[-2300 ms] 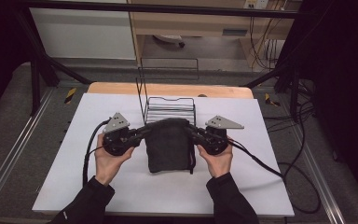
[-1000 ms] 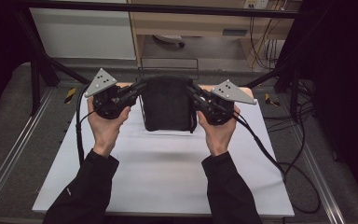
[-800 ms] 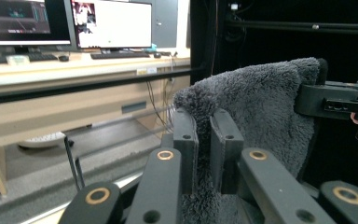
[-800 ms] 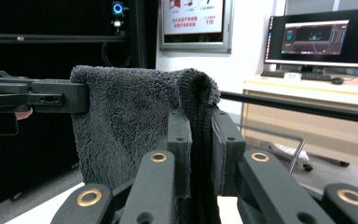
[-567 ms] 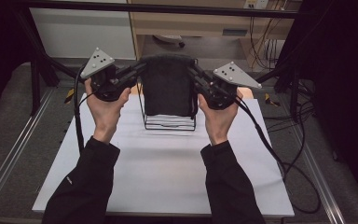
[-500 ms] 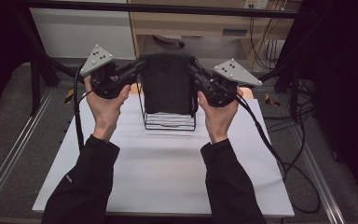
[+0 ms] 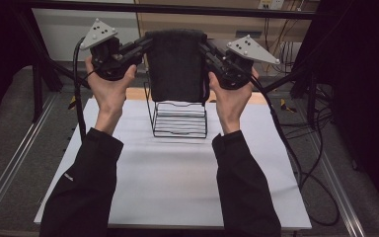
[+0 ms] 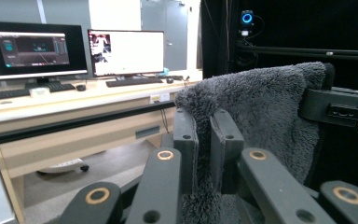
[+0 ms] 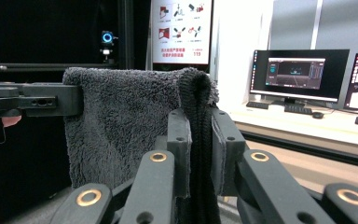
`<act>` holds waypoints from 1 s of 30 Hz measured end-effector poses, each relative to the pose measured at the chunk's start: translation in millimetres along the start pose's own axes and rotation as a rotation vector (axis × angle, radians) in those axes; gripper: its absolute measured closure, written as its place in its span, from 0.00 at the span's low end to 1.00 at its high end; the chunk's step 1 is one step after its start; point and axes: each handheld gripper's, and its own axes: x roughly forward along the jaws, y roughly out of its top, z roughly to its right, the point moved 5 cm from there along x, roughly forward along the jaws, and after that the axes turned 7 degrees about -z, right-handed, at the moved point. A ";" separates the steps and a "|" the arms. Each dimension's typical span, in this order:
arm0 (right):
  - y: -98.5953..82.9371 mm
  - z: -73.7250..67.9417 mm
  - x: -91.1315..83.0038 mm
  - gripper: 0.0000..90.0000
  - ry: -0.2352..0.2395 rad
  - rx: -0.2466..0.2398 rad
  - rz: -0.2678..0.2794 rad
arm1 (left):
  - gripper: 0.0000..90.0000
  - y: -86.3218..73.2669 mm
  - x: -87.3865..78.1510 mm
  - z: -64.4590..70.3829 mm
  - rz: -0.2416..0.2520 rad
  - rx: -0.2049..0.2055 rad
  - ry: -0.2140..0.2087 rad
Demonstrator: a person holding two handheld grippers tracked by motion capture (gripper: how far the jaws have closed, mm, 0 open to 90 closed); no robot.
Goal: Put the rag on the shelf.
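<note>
A dark grey fluffy towel [image 7: 176, 64] hangs folded in the air above the black wire rack [image 7: 180, 117], stretched between both grippers. My left gripper [image 7: 145, 43] is shut on the towel's upper left corner; in the left gripper view its jaws pinch the pile of the towel [image 8: 261, 112]. At the upper right corner my right gripper [image 7: 206, 47] is shut on the folded edge of the towel [image 9: 121, 121]. The towel's lower edge hides the top of the rack.
The rack stands near the back of the white table [image 7: 177, 177]. Black cables [image 7: 296, 148] trail off the right side. Metal frame bars [image 7: 168, 7] cross overhead. A desk with monitors [image 8: 74, 46] lies beyond the table.
Both grippers have lifted the towel from the table in front of the rack, up and away, until it hangs high above the rack.
</note>
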 end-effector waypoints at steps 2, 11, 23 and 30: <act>5.3 1.4 2.6 0.89 -0.002 0.000 0.007 | 0.91 5.3 1.5 -2.3 0.007 -0.004 0.003; 24.9 7.0 14.6 0.89 -0.010 -0.011 0.029 | 0.91 24.3 10.6 -12.7 0.024 -0.001 0.032; 37.5 18.4 36.4 0.89 -0.027 -0.020 0.039 | 0.91 34.3 26.8 -29.8 0.049 -0.048 0.043; 37.9 21.6 50.6 0.89 -0.027 -0.037 0.026 | 0.91 31.8 34.7 -41.1 0.035 -0.045 0.059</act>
